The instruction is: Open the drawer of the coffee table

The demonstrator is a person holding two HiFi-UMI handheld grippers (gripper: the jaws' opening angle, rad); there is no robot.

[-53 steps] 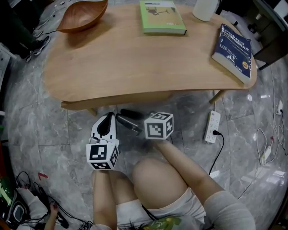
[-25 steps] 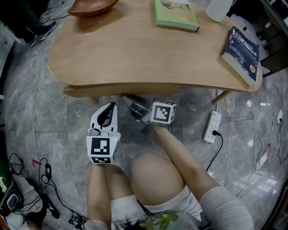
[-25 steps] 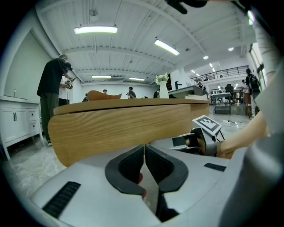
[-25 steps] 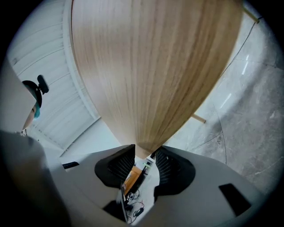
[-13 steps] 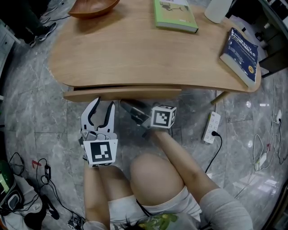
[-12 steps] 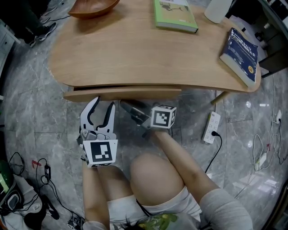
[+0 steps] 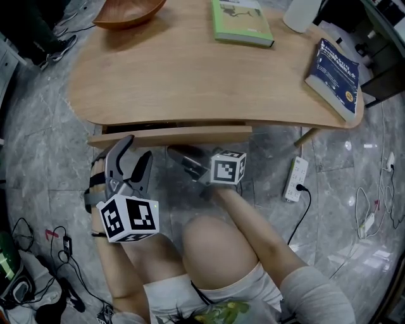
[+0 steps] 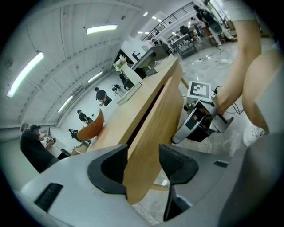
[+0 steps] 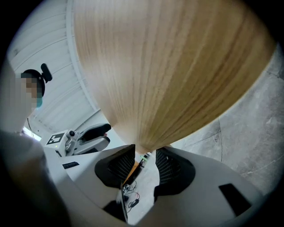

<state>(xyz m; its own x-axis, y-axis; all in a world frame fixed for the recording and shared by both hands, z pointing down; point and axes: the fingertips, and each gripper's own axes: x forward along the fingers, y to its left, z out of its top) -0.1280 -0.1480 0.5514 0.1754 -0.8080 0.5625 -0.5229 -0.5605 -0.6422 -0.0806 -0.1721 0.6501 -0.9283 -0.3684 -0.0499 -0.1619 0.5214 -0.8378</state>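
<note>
The wooden coffee table (image 7: pixel 190 76) has a drawer front (image 7: pixel 190 134) standing slightly out below its top, with a dark slit above it. My left gripper (image 7: pixel 136 152) is open at the drawer's left end. In the left gripper view the drawer panel (image 8: pixel 155 128) runs between the spread jaws of the left gripper (image 8: pixel 143 155), which have just been opening, with a gap on the right side. My right gripper (image 7: pixel 177 153) lies level under the table. Its jaws stand narrowly apart, and the right gripper (image 9: pixel 145 153) sits just below the wooden underside (image 9: pixel 168 66).
On the table are a wooden bowl (image 7: pixel 123 12), a green book (image 7: pixel 240 22), a blue book (image 7: pixel 332 76) and a white container (image 7: pixel 300 12). A power strip (image 7: pixel 292 180) and cables (image 7: pixel 38 253) lie on the marble floor. The person's knee (image 7: pixel 215 247) is close behind the grippers.
The left gripper's jaws went from shut to wide open. It rolled and shifted left, toward the drawer's left end. The right gripper stayed put.
</note>
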